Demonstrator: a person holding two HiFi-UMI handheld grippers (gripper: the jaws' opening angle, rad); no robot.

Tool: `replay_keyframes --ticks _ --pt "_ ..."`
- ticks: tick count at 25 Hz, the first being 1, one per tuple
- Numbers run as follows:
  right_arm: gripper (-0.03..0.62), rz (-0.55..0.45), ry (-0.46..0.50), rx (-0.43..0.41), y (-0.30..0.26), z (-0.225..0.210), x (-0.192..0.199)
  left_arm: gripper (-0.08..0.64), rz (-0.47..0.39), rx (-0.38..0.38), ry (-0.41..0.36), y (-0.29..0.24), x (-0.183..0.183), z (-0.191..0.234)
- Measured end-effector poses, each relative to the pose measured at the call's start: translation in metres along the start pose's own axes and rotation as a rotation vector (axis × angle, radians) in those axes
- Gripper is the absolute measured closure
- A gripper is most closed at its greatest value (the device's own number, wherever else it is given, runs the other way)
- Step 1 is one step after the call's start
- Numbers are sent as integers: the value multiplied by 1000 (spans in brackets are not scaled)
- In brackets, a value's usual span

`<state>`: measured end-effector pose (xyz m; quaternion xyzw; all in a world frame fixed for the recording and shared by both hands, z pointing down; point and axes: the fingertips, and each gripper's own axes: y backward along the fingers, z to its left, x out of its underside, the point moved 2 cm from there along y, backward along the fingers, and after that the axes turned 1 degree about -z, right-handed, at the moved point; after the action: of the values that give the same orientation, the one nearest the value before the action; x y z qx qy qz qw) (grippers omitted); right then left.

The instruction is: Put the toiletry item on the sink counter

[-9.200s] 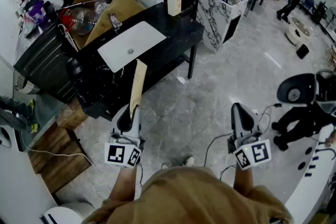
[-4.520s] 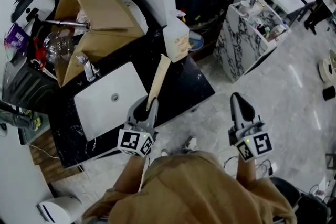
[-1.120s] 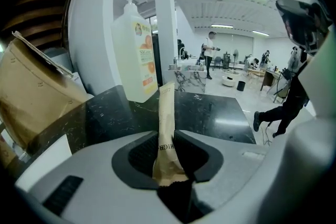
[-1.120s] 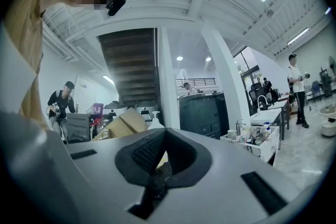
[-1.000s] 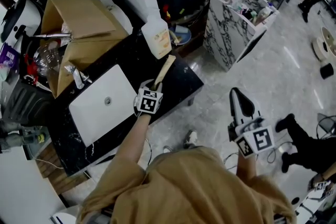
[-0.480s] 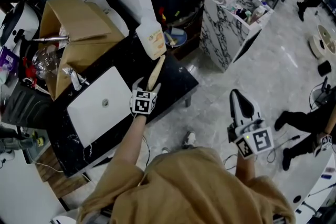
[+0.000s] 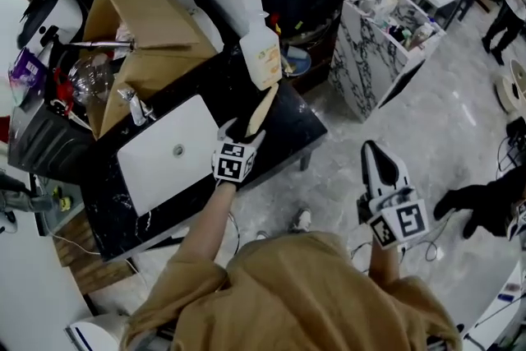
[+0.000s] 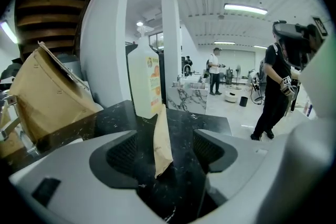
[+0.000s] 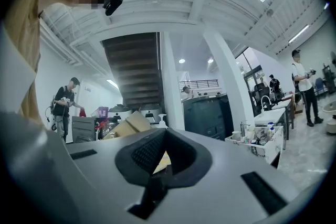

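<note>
Pump bottle (image 7: pixel 263 57) just beyond pouch (image 7: pixel 262 106); basin (image 7: pixel 156 168) alongside.

Sink counter (image 7: pixel 300 127): black stone top, white-flecked, under the left claw (image 7: pixel 243 130), whose jaws have just been opening.
Upon it:
- One tan toiletry pouch (image 7: pixel 262 107), near end between the parted jaws and touched by neither, far end by the bottle.
- One white pump bottle (image 7: pixel 263 55), upright, straight beyond the claw.
- One white basin (image 7: pixel 168 154) with faucet (image 7: pixel 134 105), left of the claw.
- One cardboard box (image 7: pixel 136 33), far left.
</note>
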<state>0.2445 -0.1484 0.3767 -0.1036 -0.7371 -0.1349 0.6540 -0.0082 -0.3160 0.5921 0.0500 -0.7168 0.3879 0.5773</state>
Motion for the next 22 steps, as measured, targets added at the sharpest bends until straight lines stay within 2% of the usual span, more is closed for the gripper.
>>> replay_keyframes --ticks 6,17,22 --pt "591 9 1 -38 -5 24 5 245 -22 11 20 27 1 6" --pt "591 31 5 -54 -3 66 11 250 -112 -3 48 78 -7 20" --pt "591 31 5 -54 -1 82 11 334 -183 -16 49 106 -24 28"
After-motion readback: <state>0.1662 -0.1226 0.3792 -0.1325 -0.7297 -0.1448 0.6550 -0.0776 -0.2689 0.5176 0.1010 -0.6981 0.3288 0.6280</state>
